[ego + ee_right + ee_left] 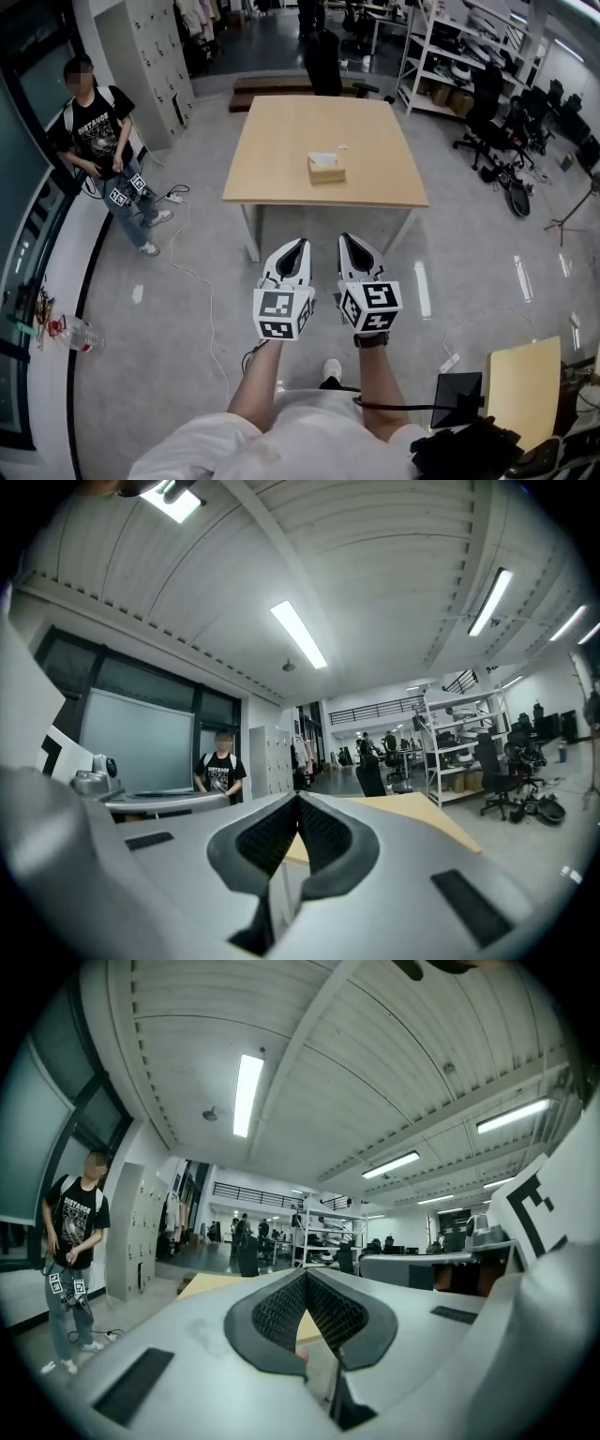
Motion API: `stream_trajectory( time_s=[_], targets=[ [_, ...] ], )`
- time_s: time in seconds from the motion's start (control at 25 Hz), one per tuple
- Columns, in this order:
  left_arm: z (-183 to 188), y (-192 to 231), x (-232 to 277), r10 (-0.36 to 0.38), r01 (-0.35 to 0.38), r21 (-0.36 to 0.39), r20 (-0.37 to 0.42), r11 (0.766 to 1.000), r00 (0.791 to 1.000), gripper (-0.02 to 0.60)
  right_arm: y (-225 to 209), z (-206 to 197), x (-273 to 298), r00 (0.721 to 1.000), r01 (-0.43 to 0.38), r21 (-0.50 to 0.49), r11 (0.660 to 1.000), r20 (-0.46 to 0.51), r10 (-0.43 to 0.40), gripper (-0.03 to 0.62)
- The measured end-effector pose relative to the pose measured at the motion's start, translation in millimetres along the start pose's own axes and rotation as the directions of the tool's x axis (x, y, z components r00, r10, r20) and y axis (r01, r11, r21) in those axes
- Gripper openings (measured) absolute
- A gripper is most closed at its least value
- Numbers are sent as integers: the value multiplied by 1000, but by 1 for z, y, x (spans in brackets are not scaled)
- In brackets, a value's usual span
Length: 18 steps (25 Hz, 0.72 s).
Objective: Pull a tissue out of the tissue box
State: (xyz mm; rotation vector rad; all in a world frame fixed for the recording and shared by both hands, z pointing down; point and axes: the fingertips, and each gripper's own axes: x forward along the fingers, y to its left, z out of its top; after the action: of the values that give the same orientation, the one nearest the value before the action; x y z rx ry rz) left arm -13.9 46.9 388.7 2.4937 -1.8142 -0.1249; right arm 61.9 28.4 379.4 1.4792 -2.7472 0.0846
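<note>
Holding nothing, jaws pressed together: left gripper (301, 244), right gripper (346, 239); tissue box (326, 169) flat on table (281, 141), long axis crosswise

Bright ceiling strip lights (247, 1094) glare off the floor (422, 286); fisheye edges curve darkly.

Person at left, black tee (94, 125): white chest print, top line approx. "DISTANCE", rest too small to read. Left tongs (300, 247) & right tongs (346, 241): cubes carry b/w square code markers, no letters or nos. Tissue box (325, 169) on worktop (281, 150): no print legible. No other signs or labels readable.
</note>
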Motion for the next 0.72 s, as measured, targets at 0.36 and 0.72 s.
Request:
stream_trajectory(
  time_s=[0.36, 0.72],
  targets=[
    [7, -20, 96, 91, -92, 27, 33, 995, 995, 2, -81, 22, 46, 994, -104, -25, 994, 37, 105, 2],
    [-1, -20, 157, 63, -60, -57, 55, 997, 996, 2, -138, -6, 96, 991, -136, 82, 987, 15, 135, 2]
  ],
)
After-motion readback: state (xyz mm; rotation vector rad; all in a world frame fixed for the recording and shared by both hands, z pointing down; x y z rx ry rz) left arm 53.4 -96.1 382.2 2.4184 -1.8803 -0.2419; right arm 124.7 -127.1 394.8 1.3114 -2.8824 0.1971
